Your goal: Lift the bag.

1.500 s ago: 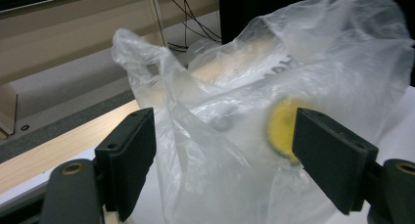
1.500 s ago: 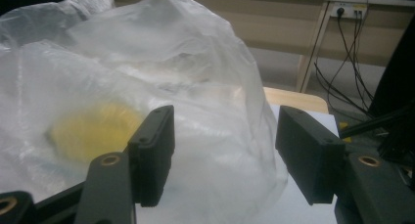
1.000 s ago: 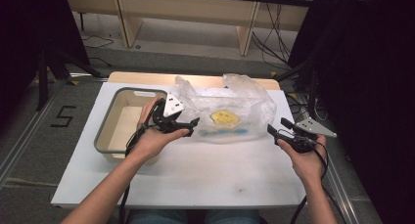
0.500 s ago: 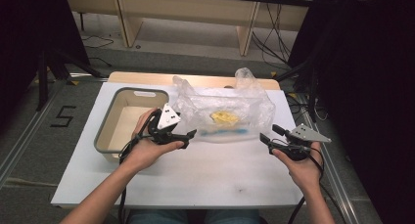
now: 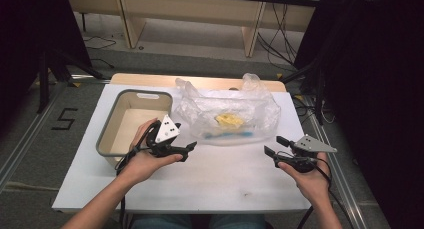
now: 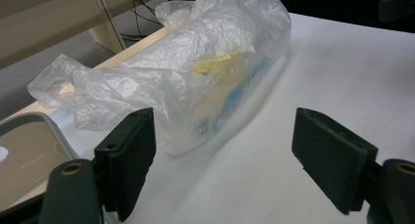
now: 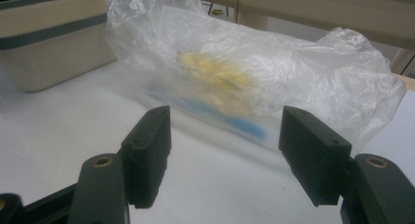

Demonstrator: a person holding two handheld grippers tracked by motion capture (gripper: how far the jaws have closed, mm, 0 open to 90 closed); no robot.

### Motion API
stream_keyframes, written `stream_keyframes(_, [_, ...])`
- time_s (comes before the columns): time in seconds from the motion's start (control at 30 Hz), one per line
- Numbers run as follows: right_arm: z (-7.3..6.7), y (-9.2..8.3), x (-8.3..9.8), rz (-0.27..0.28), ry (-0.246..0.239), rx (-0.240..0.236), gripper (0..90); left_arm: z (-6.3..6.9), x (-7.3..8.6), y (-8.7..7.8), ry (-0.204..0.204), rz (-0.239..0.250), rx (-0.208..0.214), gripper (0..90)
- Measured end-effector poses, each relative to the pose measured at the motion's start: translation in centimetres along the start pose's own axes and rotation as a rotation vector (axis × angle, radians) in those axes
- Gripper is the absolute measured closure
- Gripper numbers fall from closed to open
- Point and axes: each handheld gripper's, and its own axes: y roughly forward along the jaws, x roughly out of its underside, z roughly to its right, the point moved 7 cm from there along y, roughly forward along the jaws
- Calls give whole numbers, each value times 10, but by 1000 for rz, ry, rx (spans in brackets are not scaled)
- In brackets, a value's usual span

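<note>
Since the earlier frame both of my hands have drawn back toward my side of the bench and away from the plastic bag (image 5: 227, 116), and the bag itself has settled lower and flatter.

The bag is my landmark. It lies on its side on the white bench (image 5: 220, 181), well toward the far edge, its crumpled mouth ends sticking up. I judge it lies free so that either end can be taken.

Left tongs (image 5: 189, 148): near the bag's left end, short of it, between the bag and me. In the left gripper view the two pads stand wide apart with bare bench between them; nothing is held.

Right tongs (image 5: 271, 145): off the bag's right near corner, apart from it. In the right gripper view the jaws gape wide toward the bag's long side; nothing is held. My judgement is that both are opened ready for a two-ended grasp.

The bin (image 5: 116, 103) stands just left of the bag, close beside it, likely as the receiving container.

Count:
- bags: one
- yellow item (image 5: 229, 120) inside the bag: one
- blue item (image 5: 231, 135) inside the bag: one, shape unclear
- bins: one, nothing visible inside
- tongs: two
</note>
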Motion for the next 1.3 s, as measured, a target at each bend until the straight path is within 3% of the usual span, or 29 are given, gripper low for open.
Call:
stream_keyframes(0.57, [-3,-5,22,-33,22,-40,378,1,29,-11,41,-33,6,240])
stream_keyframes(1.03, [-7,-5,36,-47,43,-60,378,1,57,-18,36,-56,16,239])
stream_keyframes(1.3, [-6,-7,37,-35,54,-56,378,0,60,-19,37,-58,11,238])
